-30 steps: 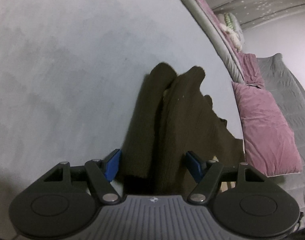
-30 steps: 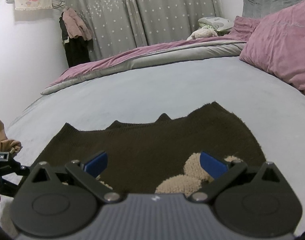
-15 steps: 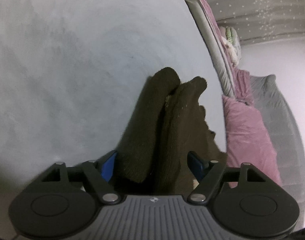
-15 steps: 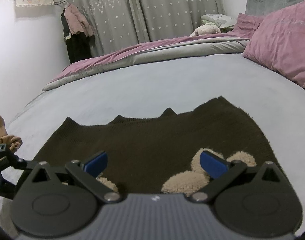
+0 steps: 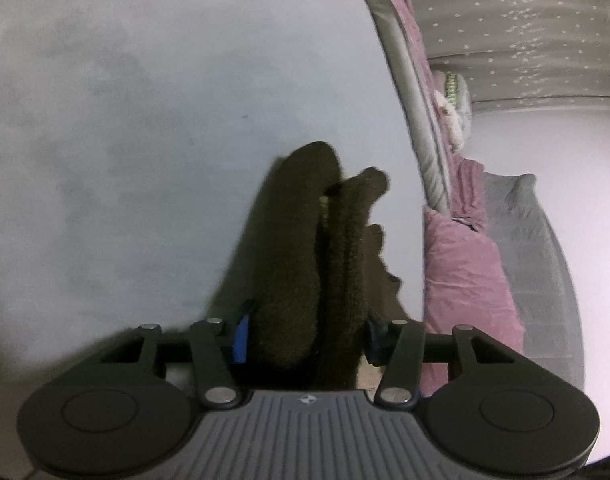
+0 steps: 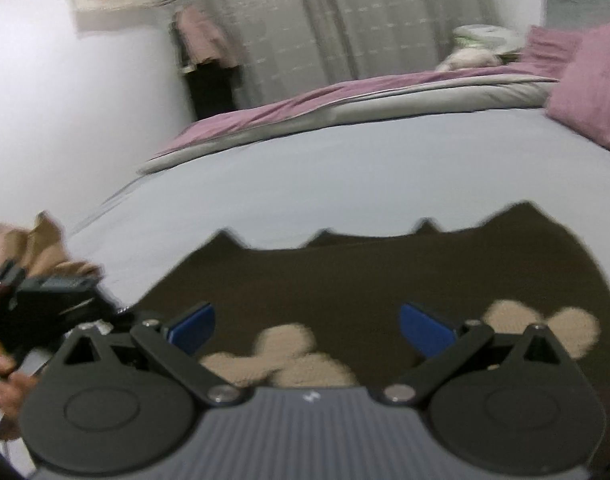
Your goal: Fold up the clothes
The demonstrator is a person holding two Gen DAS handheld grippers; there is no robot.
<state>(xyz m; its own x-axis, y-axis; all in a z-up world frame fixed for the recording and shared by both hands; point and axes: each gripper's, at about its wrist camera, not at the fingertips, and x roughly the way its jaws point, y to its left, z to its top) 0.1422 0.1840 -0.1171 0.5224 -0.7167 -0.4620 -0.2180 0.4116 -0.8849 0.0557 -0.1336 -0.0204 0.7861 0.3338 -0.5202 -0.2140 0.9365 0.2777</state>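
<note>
A dark brown knitted sweater with beige fleecy patches lies spread on the pale blue bed sheet. My left gripper sits at the sweater's edge. Its jaws are closing, and two bunched folds of the knit fill the gap, with both blue pads against the fabric. In the right wrist view the sweater stretches across the front. My right gripper hovers over its near part, open, with nothing pinched. The left gripper's body and a hand show at the far left.
A pink pillow lies at the right and a rolled pink and grey duvet along the far side of the bed. Grey curtains hang behind. A beige cloth sits at the left edge. Bare sheet spreads beyond the sweater.
The left jaws have narrowed onto the bunched sweater edge and the left view has rolled. The right gripper has slid sideways over the sweater, and the beige patches now sit further right in its view.
</note>
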